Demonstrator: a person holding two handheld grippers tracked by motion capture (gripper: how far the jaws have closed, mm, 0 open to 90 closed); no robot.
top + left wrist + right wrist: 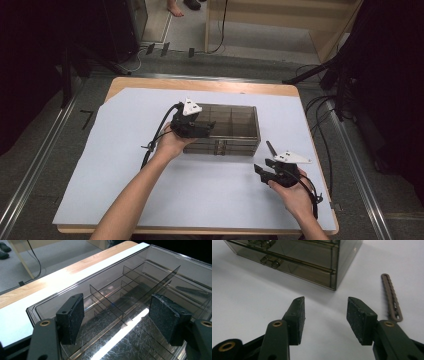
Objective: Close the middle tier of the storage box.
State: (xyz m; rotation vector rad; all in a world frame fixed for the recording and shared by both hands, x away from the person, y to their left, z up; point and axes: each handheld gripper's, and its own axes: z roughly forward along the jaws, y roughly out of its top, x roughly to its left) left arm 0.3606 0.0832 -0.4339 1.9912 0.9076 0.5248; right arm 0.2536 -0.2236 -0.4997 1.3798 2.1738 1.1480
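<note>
A smoky clear plastic organiser box (235, 131) with inner dividers stands on the white sheet (125, 165) in the middle of the table. My left gripper (209, 126) sits at the box's left end, and its jaws stand wide apart over the scratched top of the box (140, 282). In the left gripper view (115, 317) nothing lies between the pads. My right gripper (262, 169) hovers at the front right, a little off the box's near right corner (332, 277). Its jaws (325, 315) are open over bare sheet. A thin brown notched strip (390, 297) lies just right of it (271, 148).
The white sheet covers most of the wooden table (200, 85), whose far edge shows behind the box. Cables (320, 130) trail off the table's right side. Metal floor rails (30, 170) run along both sides, and a wooden frame (280, 20) stands at the back.
</note>
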